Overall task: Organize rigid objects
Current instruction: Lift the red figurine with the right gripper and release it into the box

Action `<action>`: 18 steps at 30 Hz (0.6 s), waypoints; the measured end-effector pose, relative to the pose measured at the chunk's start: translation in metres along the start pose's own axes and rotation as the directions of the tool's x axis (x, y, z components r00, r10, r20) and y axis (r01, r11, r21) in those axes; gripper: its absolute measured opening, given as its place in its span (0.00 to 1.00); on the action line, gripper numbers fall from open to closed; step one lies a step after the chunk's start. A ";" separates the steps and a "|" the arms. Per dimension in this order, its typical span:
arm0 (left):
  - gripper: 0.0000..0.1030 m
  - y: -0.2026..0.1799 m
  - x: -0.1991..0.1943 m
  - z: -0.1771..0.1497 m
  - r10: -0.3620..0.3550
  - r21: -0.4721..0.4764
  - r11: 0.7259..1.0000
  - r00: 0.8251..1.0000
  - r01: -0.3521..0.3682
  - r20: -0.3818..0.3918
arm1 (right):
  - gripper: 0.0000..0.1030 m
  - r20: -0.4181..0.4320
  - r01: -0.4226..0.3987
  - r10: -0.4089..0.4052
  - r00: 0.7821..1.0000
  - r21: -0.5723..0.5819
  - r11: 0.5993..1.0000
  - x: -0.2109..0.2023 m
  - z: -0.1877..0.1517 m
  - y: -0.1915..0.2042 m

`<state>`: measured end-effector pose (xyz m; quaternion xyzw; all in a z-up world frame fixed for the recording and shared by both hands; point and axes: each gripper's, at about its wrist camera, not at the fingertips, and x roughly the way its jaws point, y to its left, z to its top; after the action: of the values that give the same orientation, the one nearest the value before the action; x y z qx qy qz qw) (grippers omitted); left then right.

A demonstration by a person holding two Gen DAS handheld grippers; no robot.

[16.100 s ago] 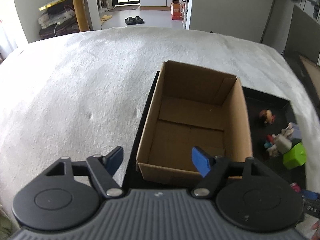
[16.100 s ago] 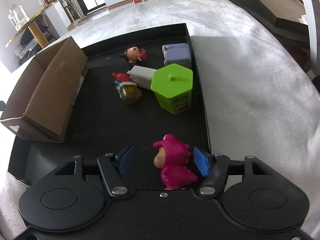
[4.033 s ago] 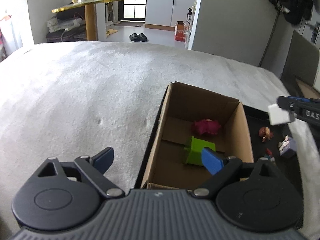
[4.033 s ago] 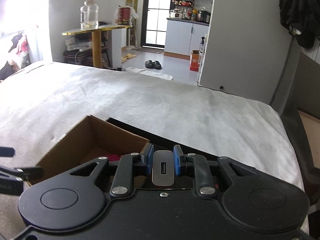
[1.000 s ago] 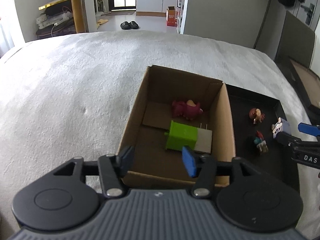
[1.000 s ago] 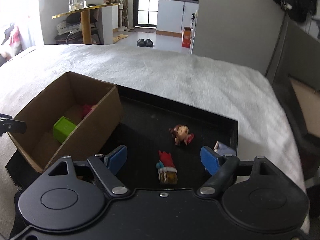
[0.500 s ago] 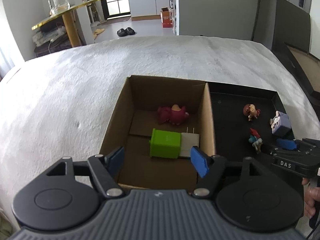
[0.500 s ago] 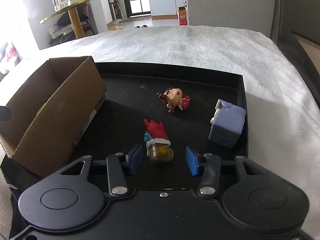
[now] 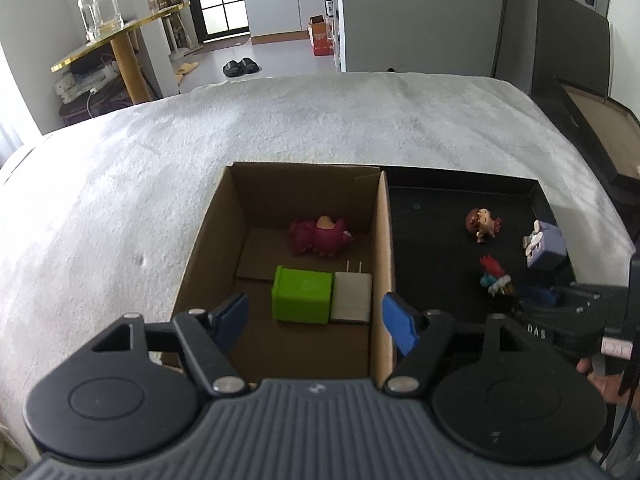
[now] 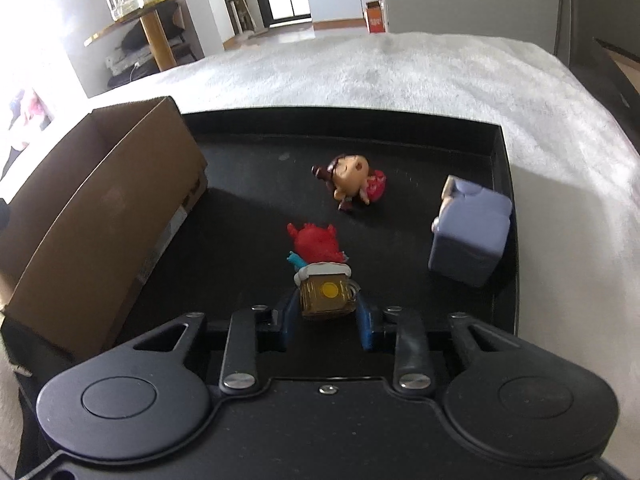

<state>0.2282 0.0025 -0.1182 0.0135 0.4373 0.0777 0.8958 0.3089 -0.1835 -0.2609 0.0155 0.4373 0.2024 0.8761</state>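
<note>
My right gripper (image 10: pixel 325 316) is shut on the brown base of a red-haired figurine (image 10: pixel 320 264) that lies on the black tray (image 10: pixel 505 184); the figurine also shows in the left wrist view (image 9: pixel 494 276). A cardboard box (image 9: pixel 382 248) on the tray's left half holds a pink dinosaur toy (image 9: pixel 320 236), a green box (image 9: pixel 302 300) and a white charger (image 9: pixel 352 297). My left gripper (image 9: pixel 316 320) is open and empty above the box's near end.
A brown-haired doll (image 10: pixel 352 182) and a lavender block toy (image 10: pixel 470 230) lie on the tray beyond and to the right of the held figurine. The tray sits on a white fuzzy cover (image 9: pixel 120 208). The box wall (image 10: pixel 104 216) stands left of the right gripper.
My right gripper has moved forward and closed its jaws onto the figurine's base. My left gripper has shifted slightly and stays open over the box.
</note>
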 end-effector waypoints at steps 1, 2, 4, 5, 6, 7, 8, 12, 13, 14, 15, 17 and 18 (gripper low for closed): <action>0.71 -0.001 -0.001 0.000 0.004 0.005 1.000 1.000 -0.004 0.002 | 0.29 -0.008 0.003 -0.003 1.000 0.001 1.000 -0.002 -0.002 0.001; 0.71 -0.002 -0.001 -0.001 0.007 0.010 1.000 1.000 -0.007 0.004 | 0.29 -0.018 0.009 -0.009 1.000 0.002 1.000 -0.003 -0.003 0.001; 0.71 -0.002 -0.001 -0.003 0.006 0.012 1.000 1.000 -0.006 0.002 | 0.29 -0.039 0.018 -0.018 0.999 0.009 1.000 -0.007 -0.005 0.001; 0.71 -0.002 -0.001 -0.004 0.005 0.011 1.000 1.000 -0.005 -0.001 | 0.29 -0.053 0.022 -0.021 0.998 0.015 1.000 -0.010 -0.006 0.001; 0.71 -0.002 -0.002 -0.004 0.004 0.012 1.000 1.000 -0.004 -0.003 | 0.29 -0.065 0.022 -0.021 0.998 0.019 1.000 -0.011 -0.007 0.002; 0.71 -0.002 -0.002 -0.005 0.005 0.013 1.000 1.000 -0.005 -0.004 | 0.29 -0.079 0.025 -0.023 0.997 0.022 0.999 -0.013 -0.008 0.003; 0.71 -0.002 -0.002 -0.005 0.004 0.014 1.000 1.000 -0.004 -0.005 | 0.29 -0.088 0.027 -0.025 0.996 0.022 0.999 -0.014 -0.008 0.004; 0.71 0.000 -0.003 -0.006 0.000 0.016 1.000 1.000 0.000 0.002 | 0.31 -0.101 0.033 -0.032 0.994 0.008 0.999 -0.019 -0.008 0.010; 0.71 0.001 -0.004 -0.005 0.000 0.014 1.000 1.000 0.000 0.004 | 0.32 -0.101 0.035 -0.034 0.994 0.007 0.999 -0.020 -0.008 0.011; 0.71 0.001 -0.003 -0.005 0.000 0.012 1.000 1.000 0.000 0.004 | 0.42 -0.095 0.033 -0.033 0.995 0.004 0.999 -0.020 -0.008 0.012; 0.71 0.002 -0.003 -0.005 0.001 0.009 1.000 1.000 -0.001 0.004 | 0.54 -0.091 0.037 -0.037 0.995 -0.003 0.999 -0.020 -0.008 0.014; 0.71 0.004 -0.001 -0.005 0.003 0.003 1.000 1.000 -0.003 0.002 | 0.57 -0.064 0.030 -0.030 0.998 -0.003 1.000 -0.020 -0.008 0.014; 0.71 0.005 0.000 -0.005 0.004 0.001 1.000 1.000 -0.004 0.001 | 0.57 -0.055 0.019 -0.019 0.998 0.006 1.000 -0.019 -0.008 0.012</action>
<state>0.2231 0.0074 -0.1208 0.0149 0.4368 0.0792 0.8959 0.2879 -0.1807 -0.2488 0.0088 0.4619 0.1929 0.8657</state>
